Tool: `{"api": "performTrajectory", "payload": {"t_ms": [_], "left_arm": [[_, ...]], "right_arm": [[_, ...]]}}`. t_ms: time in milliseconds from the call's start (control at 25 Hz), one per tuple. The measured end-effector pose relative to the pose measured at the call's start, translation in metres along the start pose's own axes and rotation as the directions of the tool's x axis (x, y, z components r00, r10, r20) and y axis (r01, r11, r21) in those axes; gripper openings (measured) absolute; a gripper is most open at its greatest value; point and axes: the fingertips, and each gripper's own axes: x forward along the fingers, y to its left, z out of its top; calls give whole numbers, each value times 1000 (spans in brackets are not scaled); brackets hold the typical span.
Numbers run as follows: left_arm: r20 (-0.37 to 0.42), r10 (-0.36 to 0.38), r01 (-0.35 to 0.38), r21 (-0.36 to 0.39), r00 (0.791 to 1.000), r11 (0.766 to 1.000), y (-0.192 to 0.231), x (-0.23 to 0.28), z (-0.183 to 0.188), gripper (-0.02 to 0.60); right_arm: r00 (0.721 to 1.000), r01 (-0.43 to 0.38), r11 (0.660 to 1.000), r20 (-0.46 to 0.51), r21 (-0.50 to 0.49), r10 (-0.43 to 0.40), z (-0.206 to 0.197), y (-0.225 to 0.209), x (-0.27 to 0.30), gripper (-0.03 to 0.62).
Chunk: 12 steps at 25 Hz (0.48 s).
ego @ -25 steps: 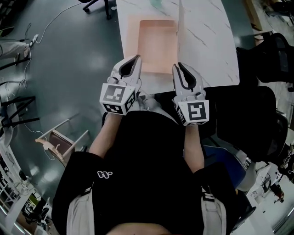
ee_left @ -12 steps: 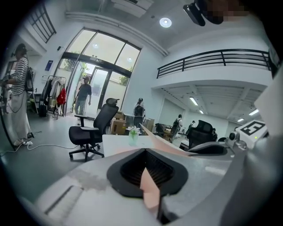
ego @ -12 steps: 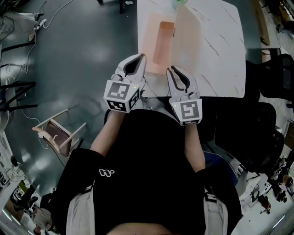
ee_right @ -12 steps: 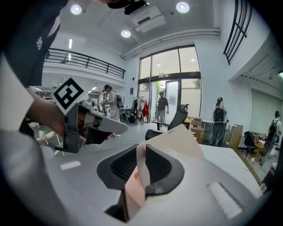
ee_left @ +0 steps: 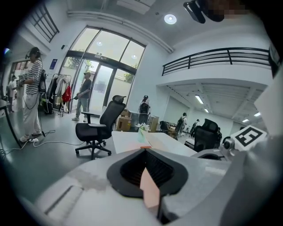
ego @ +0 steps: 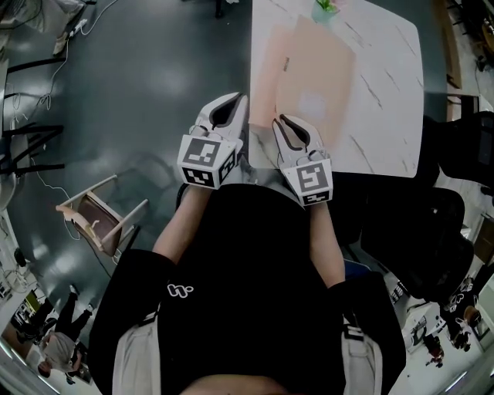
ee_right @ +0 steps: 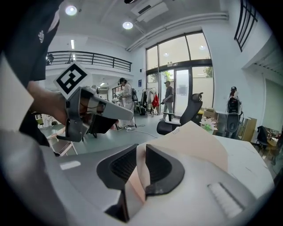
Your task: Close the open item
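A pale pink folder point(ego: 312, 81) lies on the white marble table point(ego: 386, 116), its cover lowered almost flat over the base. My right gripper point(ego: 285, 129) is shut on the near edge of the cover point(ee_right: 194, 145), which runs up between its jaws point(ee_right: 140, 154). My left gripper point(ego: 225, 116) sits at the folder's near left corner, just off the table's left edge. In the left gripper view a thin pink edge point(ee_left: 149, 190) is pinched between the dark pads of that gripper point(ee_left: 145, 156).
A small potted plant point(ego: 324, 8) stands at the table's far edge beyond the folder. A black office chair point(ego: 455, 131) is to the right of the table, and a wooden chair point(ego: 96, 220) lies on the floor at the left. People stand in the background.
The cover, standing upright a second ago, has swung leftward and down over the base. My right gripper moved left with it, closer to the left gripper.
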Motion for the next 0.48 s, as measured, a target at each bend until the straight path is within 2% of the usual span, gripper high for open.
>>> {"api": "performTrajectory", "payload": {"t_ms": [240,480], "left_arm": [[-17,5,-6,-7,1000,1000,15,0,-4,0],[-66,-7,8,10,998,1000,16,4,-19,0]], "right_arm": [[997,-45,999,-61,7,45,-17,10,25,60],[990,-79,997,-117,14,80,-33,18,41,61]]}}
